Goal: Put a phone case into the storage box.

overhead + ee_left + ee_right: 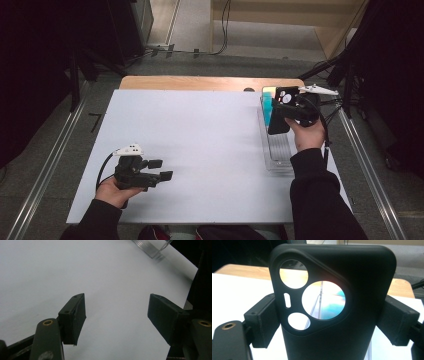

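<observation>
High view: right gripper [286, 111], jaws clamping a black rubbery phone case [278, 120], hangs over the clear plastic tray [278, 150] at 3 o'clock. Lower it upright, keeping the case clear of the tray walls; left gripper [161, 170] rests wide open and empty at 7 o'clock.

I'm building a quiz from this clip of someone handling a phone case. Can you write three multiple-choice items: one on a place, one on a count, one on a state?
1. Where on the table does the clear tray sit?
A. along its right edge
B. at its middle
C. at its near left corner

2. How many round cut-outs does the phone case have?
A. one
B. three
C. five

3. How does the left gripper stand?
A. shut on the case
B. shut on the tray
C. open, holding nothing

Answers:
1. A: in the high view the tray lies by the right edge, beside the right gripper.
2. B: the right gripper view shows one large and two smaller round holes, plus a narrow slot.
3. C: the left gripper view shows its fingers wide apart over bare table.
</observation>
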`<act>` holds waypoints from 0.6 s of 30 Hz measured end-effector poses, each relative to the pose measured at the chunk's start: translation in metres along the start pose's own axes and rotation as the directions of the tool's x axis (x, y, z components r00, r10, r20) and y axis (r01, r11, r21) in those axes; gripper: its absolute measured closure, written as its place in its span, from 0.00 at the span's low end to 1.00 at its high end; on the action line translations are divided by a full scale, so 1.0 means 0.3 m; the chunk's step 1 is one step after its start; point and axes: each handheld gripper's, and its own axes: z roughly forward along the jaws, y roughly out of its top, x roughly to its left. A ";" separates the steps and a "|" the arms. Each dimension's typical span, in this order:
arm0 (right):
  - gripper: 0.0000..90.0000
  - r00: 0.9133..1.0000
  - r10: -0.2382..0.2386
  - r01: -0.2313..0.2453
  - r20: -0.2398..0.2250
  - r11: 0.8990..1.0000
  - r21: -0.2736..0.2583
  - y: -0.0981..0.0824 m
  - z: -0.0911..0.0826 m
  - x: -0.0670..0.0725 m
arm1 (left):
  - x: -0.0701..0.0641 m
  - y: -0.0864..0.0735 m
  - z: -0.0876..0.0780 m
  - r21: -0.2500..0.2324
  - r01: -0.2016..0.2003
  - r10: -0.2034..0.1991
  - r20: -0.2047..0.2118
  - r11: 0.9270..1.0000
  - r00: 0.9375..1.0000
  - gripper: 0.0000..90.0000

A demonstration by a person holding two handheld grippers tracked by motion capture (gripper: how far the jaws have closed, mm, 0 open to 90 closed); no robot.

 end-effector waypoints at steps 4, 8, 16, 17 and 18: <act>0.13 0.999 0.006 -0.007 0.035 1.000 0.015 -0.006 0.065 -0.006 | 0.000 0.001 0.003 -0.001 -0.001 0.001 0.001 1.000 1.000 0.34; 0.13 0.998 0.027 -0.029 0.051 0.999 0.024 -0.006 0.121 -0.023 | 0.002 0.002 0.003 -0.001 -0.001 0.001 0.001 1.000 1.000 0.34; 0.13 0.994 0.049 -0.053 0.096 0.998 0.040 0.002 0.209 -0.036 | 0.004 0.005 0.005 -0.001 -0.003 0.003 0.008 1.000 1.000 0.34; 0.13 0.994 0.046 -0.051 0.101 0.998 0.044 0.003 0.220 -0.036 | 0.004 0.006 0.005 0.000 -0.003 0.003 0.009 1.000 1.000 0.34; 0.13 0.994 0.040 -0.045 0.107 0.998 0.049 0.004 0.231 -0.037 | 0.003 0.006 0.006 -0.003 -0.002 0.002 0.008 1.000 1.000 0.34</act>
